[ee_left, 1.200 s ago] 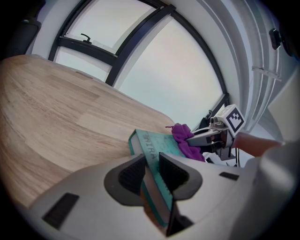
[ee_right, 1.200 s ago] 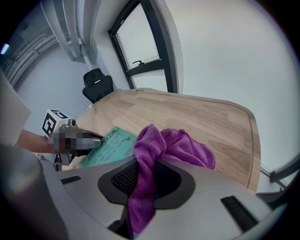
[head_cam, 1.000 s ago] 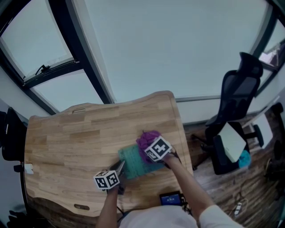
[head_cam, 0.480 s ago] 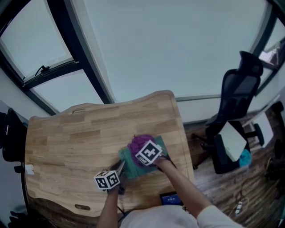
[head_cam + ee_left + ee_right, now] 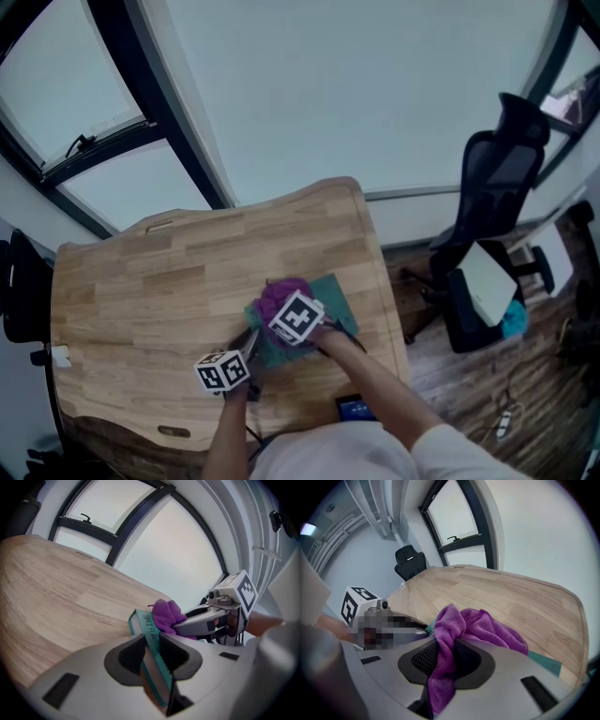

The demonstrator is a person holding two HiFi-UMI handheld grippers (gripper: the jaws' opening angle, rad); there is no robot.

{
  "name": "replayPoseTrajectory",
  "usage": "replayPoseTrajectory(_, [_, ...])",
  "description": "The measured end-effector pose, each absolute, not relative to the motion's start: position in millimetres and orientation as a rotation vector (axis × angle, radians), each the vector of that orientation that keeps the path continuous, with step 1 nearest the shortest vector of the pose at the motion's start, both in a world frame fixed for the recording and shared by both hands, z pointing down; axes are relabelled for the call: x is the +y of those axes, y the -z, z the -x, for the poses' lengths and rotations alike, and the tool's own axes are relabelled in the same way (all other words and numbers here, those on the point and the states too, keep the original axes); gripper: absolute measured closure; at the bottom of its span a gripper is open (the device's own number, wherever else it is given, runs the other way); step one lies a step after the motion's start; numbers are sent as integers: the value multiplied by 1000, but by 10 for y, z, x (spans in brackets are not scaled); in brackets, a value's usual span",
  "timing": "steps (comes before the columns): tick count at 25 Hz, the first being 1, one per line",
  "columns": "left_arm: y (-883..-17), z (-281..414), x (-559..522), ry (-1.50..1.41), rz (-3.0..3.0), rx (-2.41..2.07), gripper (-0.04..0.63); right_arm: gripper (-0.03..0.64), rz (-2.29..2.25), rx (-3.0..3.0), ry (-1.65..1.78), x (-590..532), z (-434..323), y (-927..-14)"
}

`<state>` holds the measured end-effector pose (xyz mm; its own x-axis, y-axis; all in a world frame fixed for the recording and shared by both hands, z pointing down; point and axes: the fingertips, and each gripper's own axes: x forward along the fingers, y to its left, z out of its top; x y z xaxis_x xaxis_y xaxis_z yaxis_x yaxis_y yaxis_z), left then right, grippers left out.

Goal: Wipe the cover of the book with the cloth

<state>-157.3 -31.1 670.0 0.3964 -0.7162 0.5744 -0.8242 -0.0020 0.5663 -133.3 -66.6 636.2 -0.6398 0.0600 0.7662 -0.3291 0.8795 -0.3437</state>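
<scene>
Left gripper (image 5: pixel 152 658): jaws pinch one edge of the teal book (image 5: pixel 149 629), probably to pin it so it cannot slide. Right gripper (image 5: pixel 445 663): jaws clamp a fold of the purple cloth (image 5: pixel 487 627), which is bunched on the cover for wiping. Book lies near the bench's (image 5: pixel 169 281) right edge, toward the near side. Pale wood top; large window (image 5: pixel 375 94) past the far edge, black chair (image 5: pixel 497 197) beyond the right.

An office: a wooden table (image 5: pixel 159 281) is standing beneath tall, dark-framed windows (image 5: pixel 309 94), with a black swivel chair (image 5: pixel 497 178) sitting just beside the table on plank flooring (image 5: pixel 450 375).
</scene>
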Motion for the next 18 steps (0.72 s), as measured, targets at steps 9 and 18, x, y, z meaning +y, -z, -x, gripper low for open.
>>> replayPoseTrajectory(9, [-6691,1535,-309,-181,-1783,-1340,502,537,-216,-2125,-578,-595,1226,-6472])
replayPoseTrajectory(18, [-6694,1437,-264,-244,-1851,-1296,502,537,-214,-2185,-660,-392,1264,-6353])
